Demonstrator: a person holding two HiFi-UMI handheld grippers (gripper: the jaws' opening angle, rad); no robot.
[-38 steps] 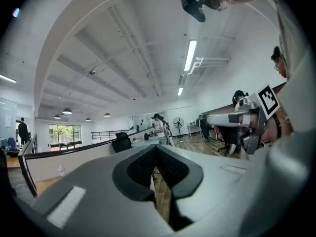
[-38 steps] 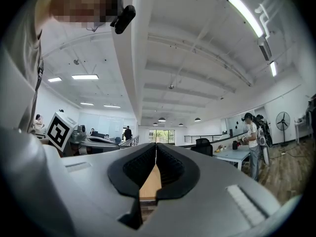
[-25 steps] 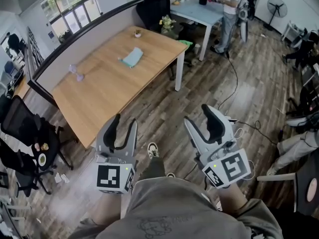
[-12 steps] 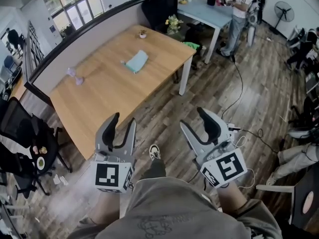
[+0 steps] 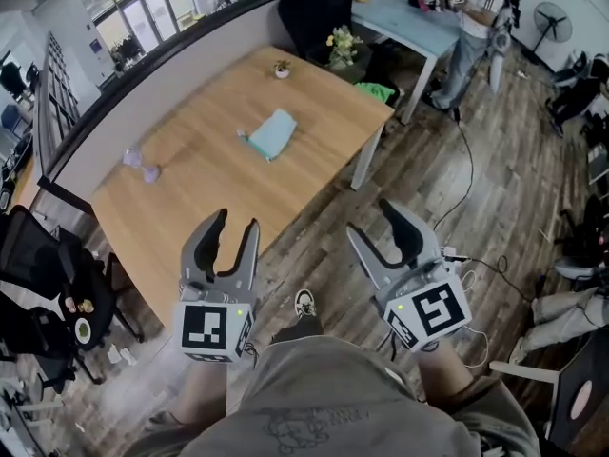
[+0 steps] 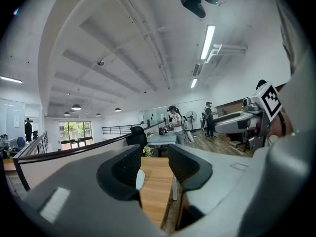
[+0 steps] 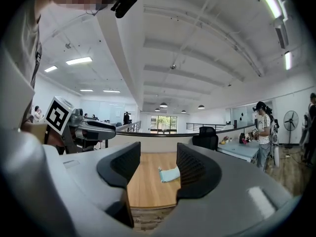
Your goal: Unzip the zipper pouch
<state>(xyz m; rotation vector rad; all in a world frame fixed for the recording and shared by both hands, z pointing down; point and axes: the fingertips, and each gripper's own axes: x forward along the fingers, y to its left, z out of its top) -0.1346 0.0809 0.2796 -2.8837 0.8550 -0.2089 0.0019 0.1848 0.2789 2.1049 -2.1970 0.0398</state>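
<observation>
Zipper pouch [image 5: 269,133] lies flat on the wooden desk [image 5: 190,198], far beyond the left gripper [image 5: 235,222] and right gripper [image 5: 373,219], whose fingers stand apart and empty. The right gripper view frames most of the pouch between its fingers; the left gripper view catches only a sliver.

Teal pouch [image 5: 269,133], light wood table [image 5: 190,198], grey-brown plank floor [image 5: 428,160], grey left tongs [image 5: 235,221] and right tongs [image 5: 368,217]

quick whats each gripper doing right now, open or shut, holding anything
Left gripper: open, holding nothing.
Right gripper: open, holding nothing.
</observation>
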